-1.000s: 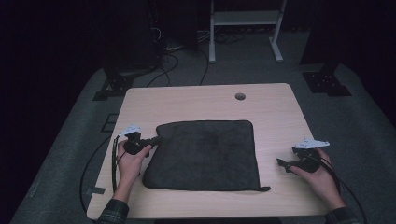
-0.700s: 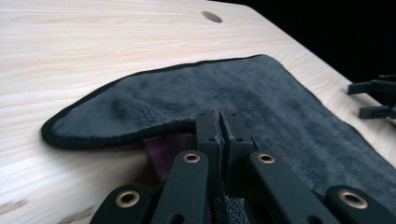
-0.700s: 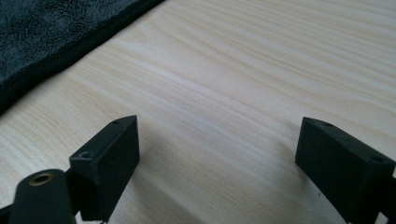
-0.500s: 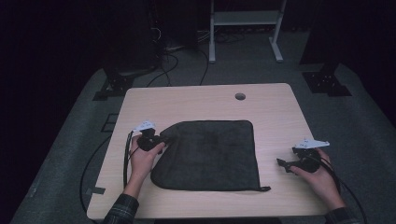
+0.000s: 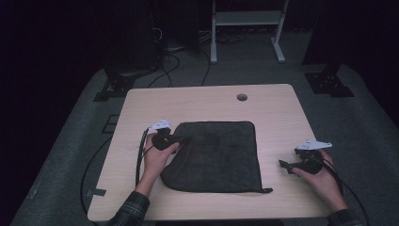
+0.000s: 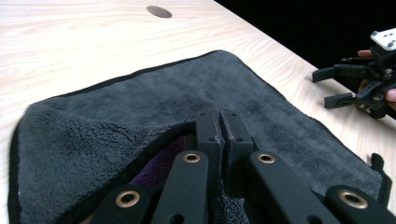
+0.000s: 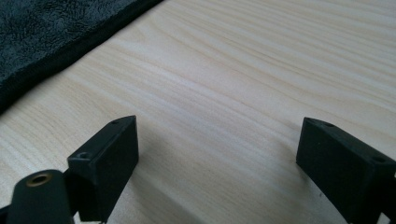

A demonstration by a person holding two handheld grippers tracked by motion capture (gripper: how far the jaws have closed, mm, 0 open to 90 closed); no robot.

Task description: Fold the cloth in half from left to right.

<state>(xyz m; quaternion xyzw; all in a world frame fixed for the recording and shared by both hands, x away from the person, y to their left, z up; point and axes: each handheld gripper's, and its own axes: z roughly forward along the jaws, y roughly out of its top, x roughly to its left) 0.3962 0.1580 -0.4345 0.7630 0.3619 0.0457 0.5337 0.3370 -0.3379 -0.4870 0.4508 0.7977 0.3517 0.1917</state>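
Left gripper (image 5: pixel 181 140) is over the near-left part of the dark grey towel (image 5: pixel 221 155), jaws clamped tight on a pinch of its left edge. In the left gripper view the two black jaws meet with no gap, and the towel's (image 6: pixel 154 107) edge is lifted and curled over just left of them, showing a purplish underside in the fold. The left hand (image 5: pixel 157 157) is wrapped round the gripper body, its cable looping down off the left side.

The towel lies in the middle of the light wooden table (image 5: pixel 197 103), mostly flat, its left side bunched up toward the gripper, and a small tag or loop pokes out at the near-right corner. A round cable hole (image 5: pixel 242 97) sits in the tabletop beyond the towel's far edge.

Over on the right, the right gripper (image 5: pixel 283 164) rests low by the table's near-right side, well apart from the towel, held in the right hand (image 5: pixel 322 176). Jaws spread wide there, nothing between them but bare wood (image 7: pixel 233 93), with the towel's hem (image 7: pixel 70 51) at the upper left.
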